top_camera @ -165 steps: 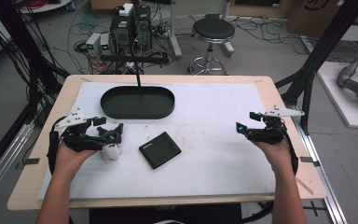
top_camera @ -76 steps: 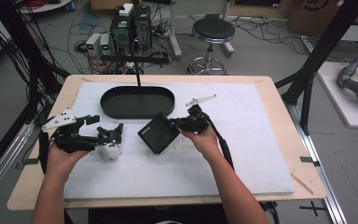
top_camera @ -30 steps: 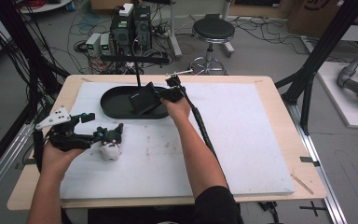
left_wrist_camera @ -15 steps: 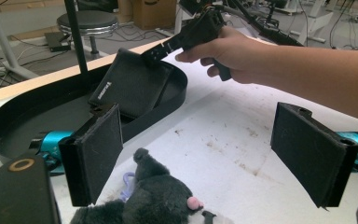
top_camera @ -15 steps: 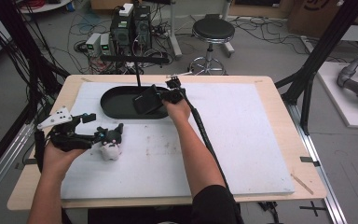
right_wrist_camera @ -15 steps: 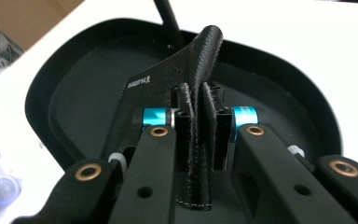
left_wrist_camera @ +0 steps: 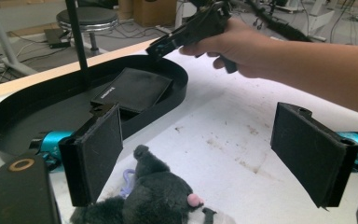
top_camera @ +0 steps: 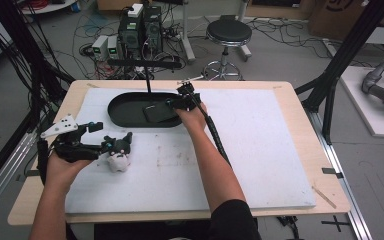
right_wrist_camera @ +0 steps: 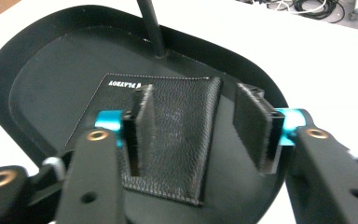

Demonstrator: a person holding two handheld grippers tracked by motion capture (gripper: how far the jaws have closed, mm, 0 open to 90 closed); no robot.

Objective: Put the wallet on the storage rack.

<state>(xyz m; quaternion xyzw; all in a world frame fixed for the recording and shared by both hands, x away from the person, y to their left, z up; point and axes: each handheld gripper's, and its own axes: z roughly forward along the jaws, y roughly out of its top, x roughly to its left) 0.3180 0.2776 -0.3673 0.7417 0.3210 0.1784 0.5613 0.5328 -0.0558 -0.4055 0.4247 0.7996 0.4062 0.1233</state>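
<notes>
One black leather wallet (right_wrist_camera: 168, 135) lies in one black oval tray (top_camera: 125, 107); one grey plush toy (left_wrist_camera: 163, 196) sits between the spread left tongs (left_wrist_camera: 209, 154); the right tongs (right_wrist_camera: 196, 135) are spread too.

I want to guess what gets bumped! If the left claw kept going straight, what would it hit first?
Probably the plush toy, which sits just ahead between the open left claw's jaws. Beyond it lies the black tray holding the wallet.

Tray (top_camera: 125, 112) at the mat's (top_camera: 260, 150) far left, wallet (top_camera: 159, 113) lying in its right half, pole (top_camera: 148, 84) rising behind. Right gripper (top_camera: 176, 103) over the tray's right end, astride the wallet. Plush (top_camera: 117, 159) nearer, left of centre, left gripper (top_camera: 115, 145) just beside it.
</notes>
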